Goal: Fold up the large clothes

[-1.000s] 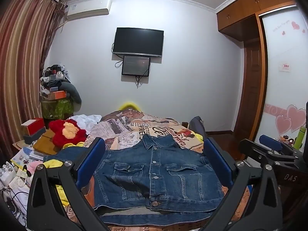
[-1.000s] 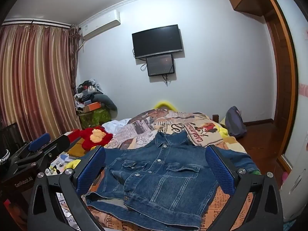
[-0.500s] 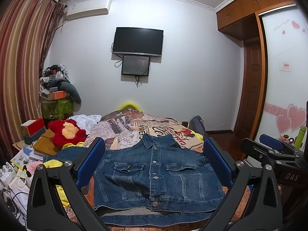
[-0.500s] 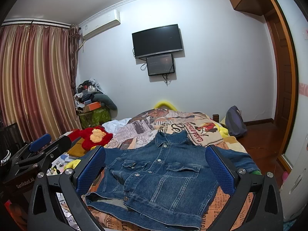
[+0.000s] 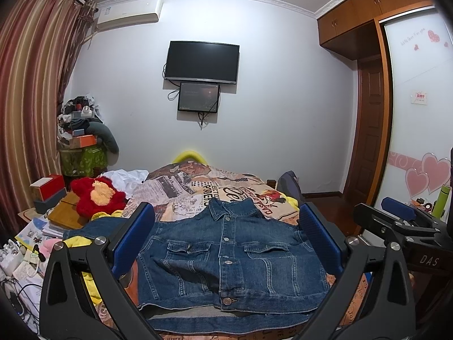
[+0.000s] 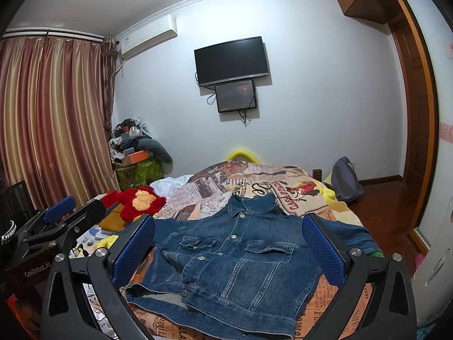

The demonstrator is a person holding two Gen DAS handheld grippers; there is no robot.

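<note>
Bed [image 5: 226, 187]: printed cover, near edge cut off by the frame.
Jacket [image 5: 226, 257]: spread flat on the bed, collar away, left sleeve partly hidden.
Left gripper [image 5: 228, 235]: level above the hem, fingers wide, empty.
Right gripper [image 6: 228, 238]: same pose, wide, empty.
Change: none seen.

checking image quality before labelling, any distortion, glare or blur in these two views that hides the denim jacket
Left wrist: strong fisheye bending of walls and curtain, dark corner vignette; denim jacket sharp, evenly lit, no glare; the open left gripper masks its side edges. Right wrist: same barrel distortion, tilted horizon; jacket in focus, the open right gripper covers its sides.
</note>
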